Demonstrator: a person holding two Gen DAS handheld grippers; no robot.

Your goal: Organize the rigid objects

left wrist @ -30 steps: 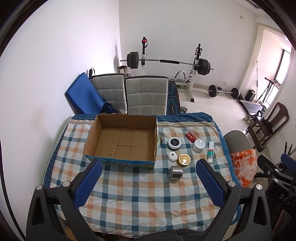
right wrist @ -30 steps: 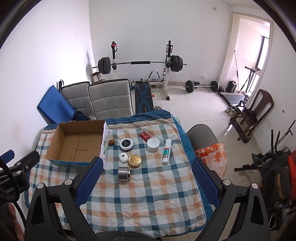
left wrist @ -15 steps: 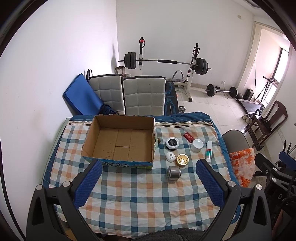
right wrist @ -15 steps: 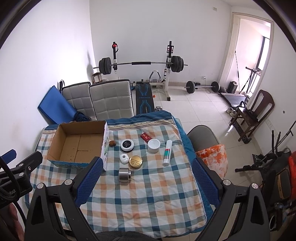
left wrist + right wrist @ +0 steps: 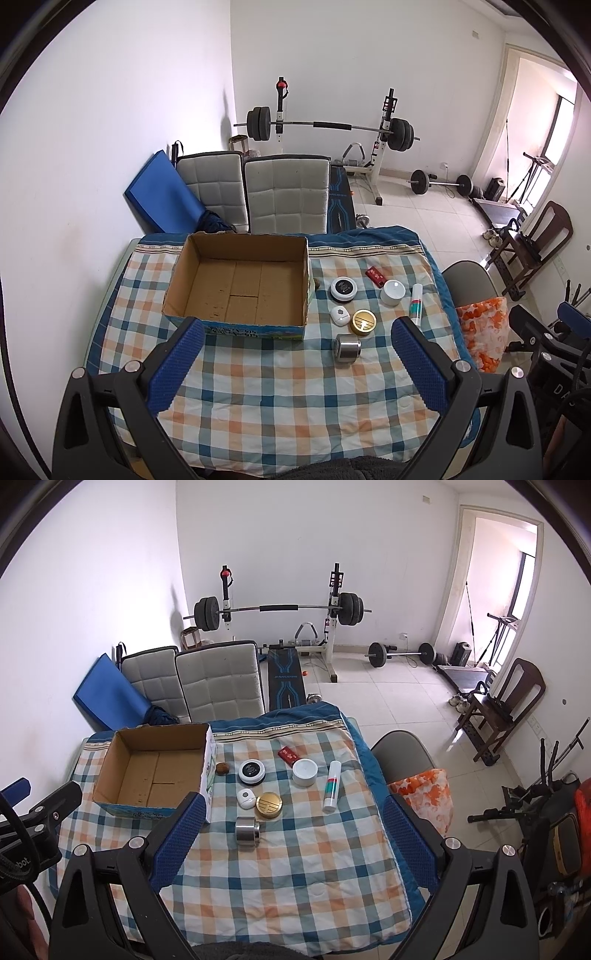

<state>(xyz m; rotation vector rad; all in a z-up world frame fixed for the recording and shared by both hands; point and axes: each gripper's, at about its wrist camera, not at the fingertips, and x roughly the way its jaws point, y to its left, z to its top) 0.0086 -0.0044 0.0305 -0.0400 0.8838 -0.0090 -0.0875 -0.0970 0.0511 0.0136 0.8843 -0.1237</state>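
Observation:
An open, empty cardboard box [image 5: 240, 284] [image 5: 155, 771] sits on the left of the checked tablecloth. To its right lie a silver tin [image 5: 347, 349] [image 5: 247, 830], a gold round tin [image 5: 364, 322] [image 5: 269, 805], a small white case [image 5: 340, 315] [image 5: 246, 798], a black-topped round jar [image 5: 343, 290] [image 5: 252, 771], a white jar [image 5: 393, 291] [image 5: 305, 771], a red packet [image 5: 376, 276] [image 5: 289, 755], a white tube [image 5: 415, 304] [image 5: 331, 785] and a small brown ball [image 5: 222, 768]. My left gripper [image 5: 295, 360] and right gripper [image 5: 293, 836] hover high over the table's near edge, both open and holding nothing.
Two grey padded chairs [image 5: 288, 195] and a blue mat [image 5: 162, 195] stand behind the table. A grey chair [image 5: 402, 757] with an orange patterned bag [image 5: 424, 797] is at the table's right. A barbell rack [image 5: 280, 609] lines the far wall.
Both views have drifted slightly, the table contents shifting a little leftward and down in frame. Nothing on the table has moved and both grippers stay open.

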